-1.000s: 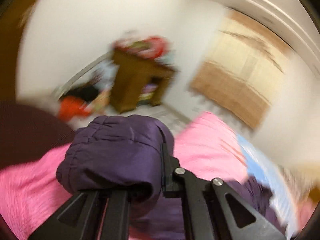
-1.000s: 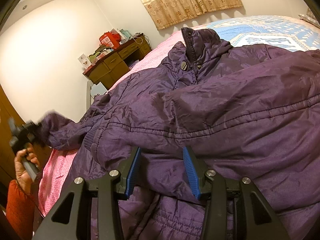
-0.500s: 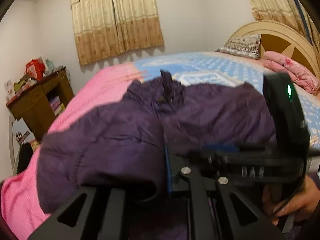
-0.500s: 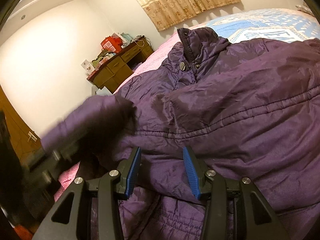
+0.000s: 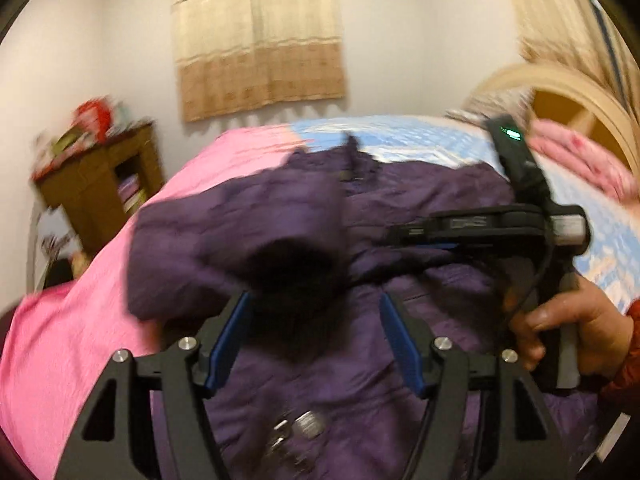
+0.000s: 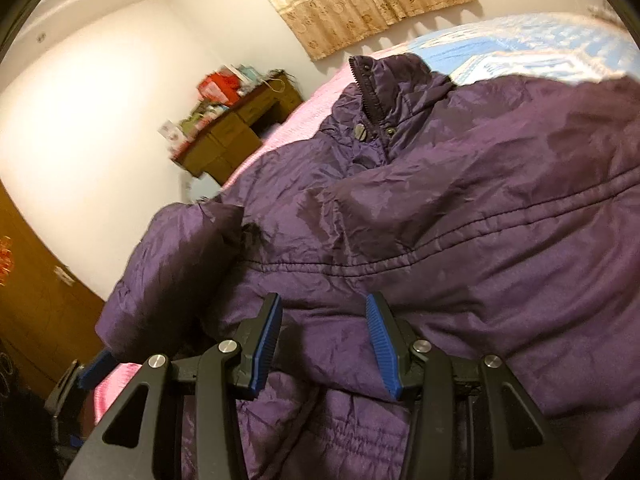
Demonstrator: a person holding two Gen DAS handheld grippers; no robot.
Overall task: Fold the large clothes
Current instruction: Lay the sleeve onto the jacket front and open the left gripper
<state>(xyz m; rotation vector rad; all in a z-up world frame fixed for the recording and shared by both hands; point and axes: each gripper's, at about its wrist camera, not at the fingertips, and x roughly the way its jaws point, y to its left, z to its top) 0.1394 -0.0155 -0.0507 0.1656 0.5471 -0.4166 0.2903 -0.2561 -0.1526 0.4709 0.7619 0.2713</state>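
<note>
Left wrist view, largest item first.
Bed (image 5: 100, 320): pink cover on near side, blue patterned cover toward headboard (image 5: 576, 96).
Jacket (image 5: 400, 208): purple, quilted, spread across bed, collar up toward curtain (image 5: 260, 40).
Sleeve (image 5: 240, 240): folded over onto jacket body, dark cuff opening lying loose between left gripper (image 5: 314, 336) pads, not pinched.
Left gripper: jaws just been opening, now well apart, sleeve released.
Desk (image 5: 100, 184): wooden, against far wall, cluttered top, blurred.
Right gripper (image 6: 322, 344): blue pads partly apart, pressed down on jacket fabric near hem; whether fabric is pinched cannot be told.
Hand (image 5: 576, 332): wrapped round right gripper's handle, red cuff at wrist.
Snap (image 6: 361, 133): metal, below collar.
</note>
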